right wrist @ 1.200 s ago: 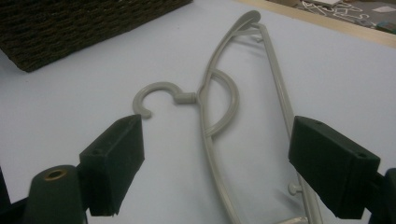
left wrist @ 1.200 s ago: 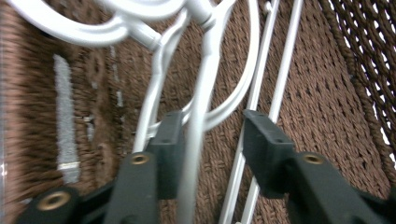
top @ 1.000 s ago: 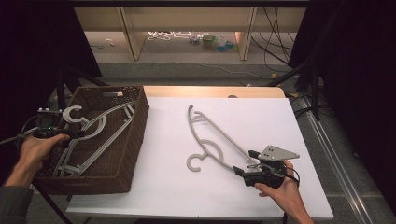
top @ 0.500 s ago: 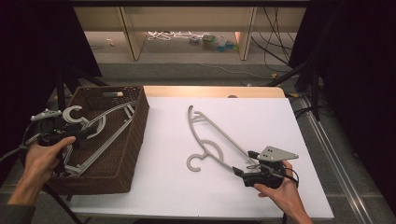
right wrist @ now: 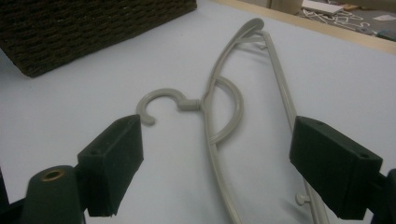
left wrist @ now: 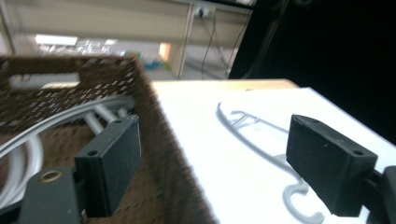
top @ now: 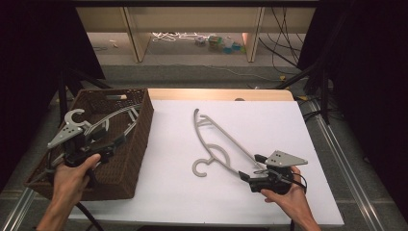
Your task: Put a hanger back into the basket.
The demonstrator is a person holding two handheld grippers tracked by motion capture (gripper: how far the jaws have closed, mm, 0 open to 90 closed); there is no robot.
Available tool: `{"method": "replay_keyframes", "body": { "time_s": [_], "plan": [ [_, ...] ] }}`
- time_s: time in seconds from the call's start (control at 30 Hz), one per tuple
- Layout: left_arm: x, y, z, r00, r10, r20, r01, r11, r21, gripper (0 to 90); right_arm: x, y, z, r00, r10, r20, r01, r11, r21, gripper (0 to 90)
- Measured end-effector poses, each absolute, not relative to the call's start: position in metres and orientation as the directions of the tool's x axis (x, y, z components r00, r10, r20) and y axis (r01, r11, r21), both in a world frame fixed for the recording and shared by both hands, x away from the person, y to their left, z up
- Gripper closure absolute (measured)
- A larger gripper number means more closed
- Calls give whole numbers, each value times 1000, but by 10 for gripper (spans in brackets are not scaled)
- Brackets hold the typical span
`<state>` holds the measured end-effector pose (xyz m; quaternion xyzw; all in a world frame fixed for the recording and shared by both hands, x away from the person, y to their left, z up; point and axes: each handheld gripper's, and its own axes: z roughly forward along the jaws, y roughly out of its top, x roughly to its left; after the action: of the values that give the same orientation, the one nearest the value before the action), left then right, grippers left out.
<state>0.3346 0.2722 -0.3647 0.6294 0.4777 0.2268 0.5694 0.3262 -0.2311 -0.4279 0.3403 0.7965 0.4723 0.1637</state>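
Left gripper lets go over the basket and swings toward the desk; right gripper waits at the loose hanger

Nearest me, the right gripper (top: 248, 169) sits released, jaws wide and bare, with the lower end of the grey hanger (top: 217, 142) lying between them on the white desk (top: 298, 120), untouched; its hook curls ahead and to that gripper's left, the arms running away beyond. Across from it the left gripper (left wrist: 212, 161) has just been opening and now stands spread with nothing between its jaws, shifted along the wicker basket (top: 139, 139) rim since a second ago. The pale hangers (top: 113, 118) it hovered over lie in the basket, behind and left of it. I'd judge one hanger delivered, the desk one next
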Motion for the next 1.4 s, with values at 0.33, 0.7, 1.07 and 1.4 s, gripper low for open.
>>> {"method": "replay_keyframes", "body": {
  "time_s": [0.33, 0.7, 1.07, 1.4],
  "plan": [
    [319, 233, -383, 534, 819, -210, 285, 60, 957, 174, 327, -232, -427, -698, 713, 60, 356, 273, 894, 175],
    [302, 198, -394, 621, 774, -124, 230, -28, 973, 160, 325, -229, -427, -694, 718, 58, 319, 234, 919, 167],
    [299, 186, -412, 630, 771, -87, 229, -77, 970, 161, 322, -229, -426, -685, 727, 52, 306, 222, 926, 165],
    [298, 190, -426, 630, 772, -89, 238, -83, 968, 161, 322, -226, -428, -707, 705, 57, 312, 239, 919, 165]
  ]
}}
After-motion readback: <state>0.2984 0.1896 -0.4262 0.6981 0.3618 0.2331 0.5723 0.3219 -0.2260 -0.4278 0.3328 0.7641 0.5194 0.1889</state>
